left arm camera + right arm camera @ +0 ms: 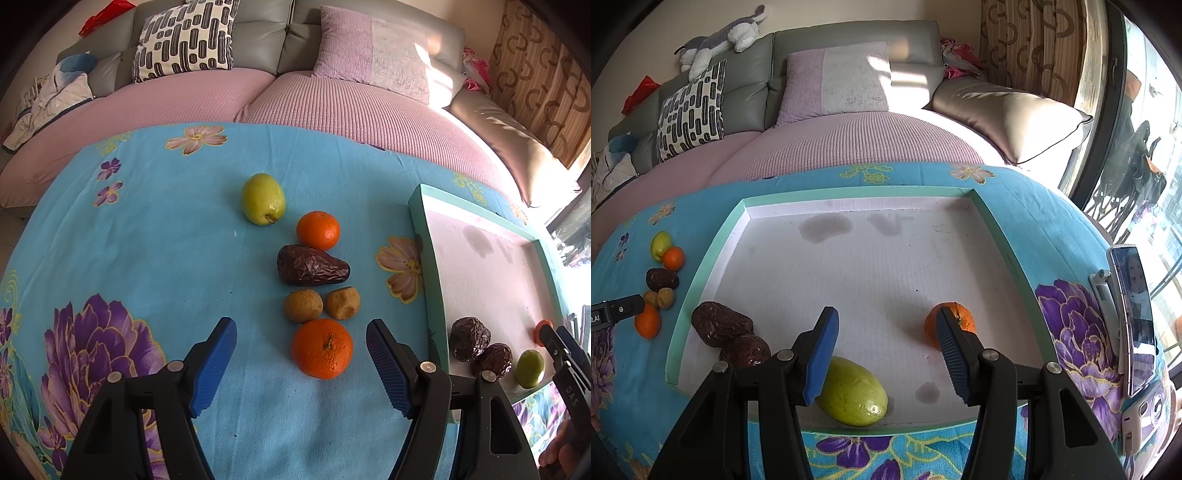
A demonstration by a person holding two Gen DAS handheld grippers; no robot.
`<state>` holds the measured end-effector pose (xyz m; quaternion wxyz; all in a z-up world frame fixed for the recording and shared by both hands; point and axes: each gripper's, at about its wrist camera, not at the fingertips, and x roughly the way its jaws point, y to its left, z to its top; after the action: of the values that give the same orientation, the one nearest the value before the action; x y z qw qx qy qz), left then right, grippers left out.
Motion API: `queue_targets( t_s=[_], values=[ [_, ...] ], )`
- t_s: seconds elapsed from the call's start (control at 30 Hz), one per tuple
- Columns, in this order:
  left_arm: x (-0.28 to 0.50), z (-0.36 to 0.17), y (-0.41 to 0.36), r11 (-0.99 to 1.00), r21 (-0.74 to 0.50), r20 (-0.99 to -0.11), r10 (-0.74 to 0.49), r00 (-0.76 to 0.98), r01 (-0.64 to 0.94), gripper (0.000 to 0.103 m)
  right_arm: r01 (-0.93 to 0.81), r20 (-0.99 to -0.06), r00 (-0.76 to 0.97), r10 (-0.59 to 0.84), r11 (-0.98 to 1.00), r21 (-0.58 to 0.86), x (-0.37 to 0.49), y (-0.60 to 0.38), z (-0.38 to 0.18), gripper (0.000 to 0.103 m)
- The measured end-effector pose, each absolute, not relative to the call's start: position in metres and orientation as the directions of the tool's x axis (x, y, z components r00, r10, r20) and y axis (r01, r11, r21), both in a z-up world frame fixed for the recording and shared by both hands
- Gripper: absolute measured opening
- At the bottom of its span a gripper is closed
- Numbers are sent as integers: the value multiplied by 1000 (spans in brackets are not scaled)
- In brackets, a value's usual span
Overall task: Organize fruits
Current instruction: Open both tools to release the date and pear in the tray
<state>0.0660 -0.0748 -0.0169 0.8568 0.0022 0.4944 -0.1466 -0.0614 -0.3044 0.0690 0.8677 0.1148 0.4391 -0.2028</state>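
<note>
Presently the left gripper (301, 363) hovers with fingers apart around an orange (322, 348) on the bench (166, 240); the right gripper (886, 354), fingers apart and empty, hangs over the tray (713, 251), a green fruit (855, 393) at six o'clock there.

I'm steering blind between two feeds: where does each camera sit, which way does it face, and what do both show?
Left wrist: rides the left tool, open, facing the sofa across the blue cloth; the near orange sits between its fingers.
Right wrist: rides the right tool, open, over the tray, facing the sofa; a green fruit lies below.
Shared: the tray with two dark wrinkled fruits, the fruit row on the cloth, and each other's tool.
</note>
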Motion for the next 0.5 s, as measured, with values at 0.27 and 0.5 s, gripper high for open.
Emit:
queue_targets(
  t_s=[0.27,0.5],
  values=[
    [65,-16,-74,959,-137,-844,-245,477,249,80,451,-809,530,-252,892,17,-61,-305,68,62],
    [65,-11,-68,967,-111,-821,-220,527,230,103,455,-811,523,-261,890,6,-61,-307,65,82]
  ],
)
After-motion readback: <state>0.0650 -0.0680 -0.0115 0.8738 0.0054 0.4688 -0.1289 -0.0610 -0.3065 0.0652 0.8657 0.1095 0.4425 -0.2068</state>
